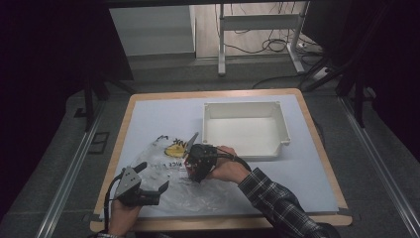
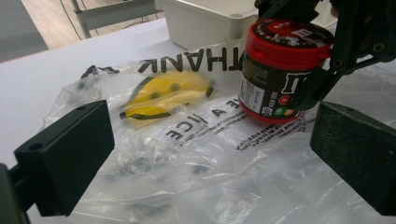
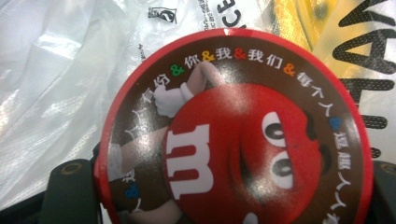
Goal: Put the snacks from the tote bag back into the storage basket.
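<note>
**Right gripper clamped on the candy jar over the plastic bag**

The right gripper [image 1: 194, 163] points down at the middle of the desk [image 1: 307, 183], held from the right by a hand at the end of a plaid sleeve [image 1: 277, 201]; its fingers [image 2: 317, 84] are drawn in tight against the sides of a red-lidded candy jar [image 2: 275, 70], so the jar is gripped just under its lid; in the right gripper view the round red lid [image 3: 233, 135], printed with a red cartoon face and a white letter m, sits between the two dark fingers at the bottom corners.

The jar stands upright with its base on or just above a crumpled clear plastic bag [image 1: 173, 183]; which of the two cannot be told; the bag lies flat on the left half of the desk, printed with a yellow smiley face [image 2: 163, 95] and black lettering.

The left gripper [image 1: 148, 191] is low at the near left edge of the desk, over the near part of the bag; its fingers [image 2: 70, 154] stand wide apart with nothing between them but loose plastic below.

A white tray [image 1: 285, 131] sits behind the jar toward the far right of the desk, apart from the bag.
</note>
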Tool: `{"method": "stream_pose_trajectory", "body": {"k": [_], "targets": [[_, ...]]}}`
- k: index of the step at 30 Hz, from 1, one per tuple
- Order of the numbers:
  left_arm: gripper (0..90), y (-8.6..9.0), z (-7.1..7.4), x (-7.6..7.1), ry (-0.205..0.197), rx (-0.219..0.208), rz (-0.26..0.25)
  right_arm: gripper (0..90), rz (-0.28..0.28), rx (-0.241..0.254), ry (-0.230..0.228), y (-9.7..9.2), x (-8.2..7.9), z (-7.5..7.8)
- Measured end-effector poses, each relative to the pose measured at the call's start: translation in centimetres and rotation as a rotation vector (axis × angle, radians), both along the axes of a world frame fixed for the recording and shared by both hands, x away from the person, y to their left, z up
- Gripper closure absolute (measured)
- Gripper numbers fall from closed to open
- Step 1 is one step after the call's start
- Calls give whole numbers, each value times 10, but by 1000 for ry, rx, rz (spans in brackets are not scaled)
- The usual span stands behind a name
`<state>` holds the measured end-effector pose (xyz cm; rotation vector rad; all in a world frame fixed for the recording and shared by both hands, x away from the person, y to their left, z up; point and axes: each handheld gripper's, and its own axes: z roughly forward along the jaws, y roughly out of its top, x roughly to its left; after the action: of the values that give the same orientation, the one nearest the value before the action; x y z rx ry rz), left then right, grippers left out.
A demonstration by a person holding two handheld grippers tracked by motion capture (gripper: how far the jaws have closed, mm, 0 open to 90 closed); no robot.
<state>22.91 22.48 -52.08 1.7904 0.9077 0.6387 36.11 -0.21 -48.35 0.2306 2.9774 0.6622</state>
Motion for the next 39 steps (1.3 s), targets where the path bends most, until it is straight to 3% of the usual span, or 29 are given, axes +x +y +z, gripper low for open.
{"method": "stream_pose_trajectory", "body": {"k": [4,23,39], "targets": [[0,0,0,0,2,-2,2,255,17,6,14,-1,0,3],[0,1,0,0,-5,-20,3,255,44,23,-14,-19,-7,26],[0,1,1,-1,-11,-25,-1,256,23,17,-35,-44,-6,34]]}}
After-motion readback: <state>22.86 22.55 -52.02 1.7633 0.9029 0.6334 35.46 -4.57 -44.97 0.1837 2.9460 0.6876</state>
